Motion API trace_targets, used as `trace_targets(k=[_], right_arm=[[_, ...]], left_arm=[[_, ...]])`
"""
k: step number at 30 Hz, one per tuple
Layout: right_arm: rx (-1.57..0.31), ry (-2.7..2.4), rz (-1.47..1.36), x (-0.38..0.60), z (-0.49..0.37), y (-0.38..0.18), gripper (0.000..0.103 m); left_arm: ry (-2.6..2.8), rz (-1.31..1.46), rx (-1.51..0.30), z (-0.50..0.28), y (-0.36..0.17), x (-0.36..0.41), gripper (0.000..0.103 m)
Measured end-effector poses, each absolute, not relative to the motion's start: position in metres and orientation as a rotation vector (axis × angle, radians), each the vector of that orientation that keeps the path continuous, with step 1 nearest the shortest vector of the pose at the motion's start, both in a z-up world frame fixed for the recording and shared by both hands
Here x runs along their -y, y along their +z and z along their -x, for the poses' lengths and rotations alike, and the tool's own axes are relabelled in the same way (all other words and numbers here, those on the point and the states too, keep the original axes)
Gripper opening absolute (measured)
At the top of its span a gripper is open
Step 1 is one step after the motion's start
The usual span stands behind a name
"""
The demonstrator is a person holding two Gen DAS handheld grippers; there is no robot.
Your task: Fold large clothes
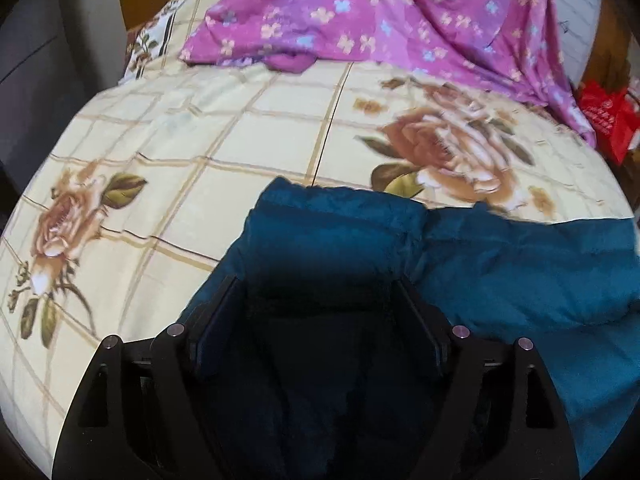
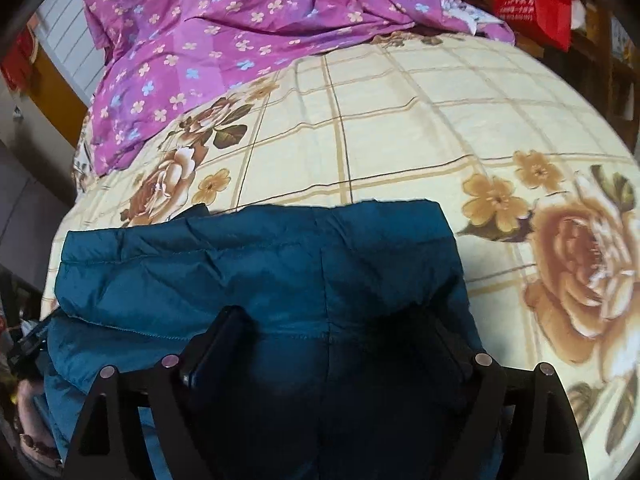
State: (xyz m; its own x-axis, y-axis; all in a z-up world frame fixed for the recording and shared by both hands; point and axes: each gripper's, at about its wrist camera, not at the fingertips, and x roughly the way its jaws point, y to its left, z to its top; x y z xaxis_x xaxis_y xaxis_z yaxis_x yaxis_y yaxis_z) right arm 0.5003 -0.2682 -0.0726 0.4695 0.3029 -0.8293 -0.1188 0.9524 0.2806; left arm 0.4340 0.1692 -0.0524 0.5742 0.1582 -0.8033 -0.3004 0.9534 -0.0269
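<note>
Here, your two grippers hang over a teal quilted jacket (image 2: 256,276) lying on a bed (image 2: 420,148). The jacket rests at the near edge of the bed, and its long axis runs side to side along that edge, with a straight folded edge facing the far end.

The left gripper (image 1: 316,304) has its fingers (image 1: 218,320) spread wide, with teal fabric lying between them; you cannot tell whether the pads press on it. The right gripper (image 2: 340,340) also has its fingers (image 2: 218,344) spread wide above the jacket, and fabric lies between them too.

A crumpled purple sheet (image 2: 224,28) with small flowers is heaped at the far end of the bed, well apart from the jacket. Between them, the bed's cream checked cover shows large brown roses.

A red bag (image 2: 532,0) sits beyond the far right corner of the bed, against dark wooden furniture.
</note>
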Motion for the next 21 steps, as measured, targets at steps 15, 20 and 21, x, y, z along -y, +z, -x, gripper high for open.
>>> trace_targets(k=[15,20,21], right_arm=[[-0.784,0.359,-0.207,0.209,-0.315,-0.014,0.088],[-0.79,0.328,-0.087,0.193,-0.312,-0.055,0.103],[-0.789,0.324,-0.059,0.191,-0.314,-0.057,0.103]], left_arm=[[0.055,0.201,-0.756,-0.285,-0.022,-0.078,0.078],[0.075,0.22,-0.813,-0.299,-0.048,-0.081,0.098],[0.076,0.224,-0.819,-0.301,-0.051,-0.083,0.1]])
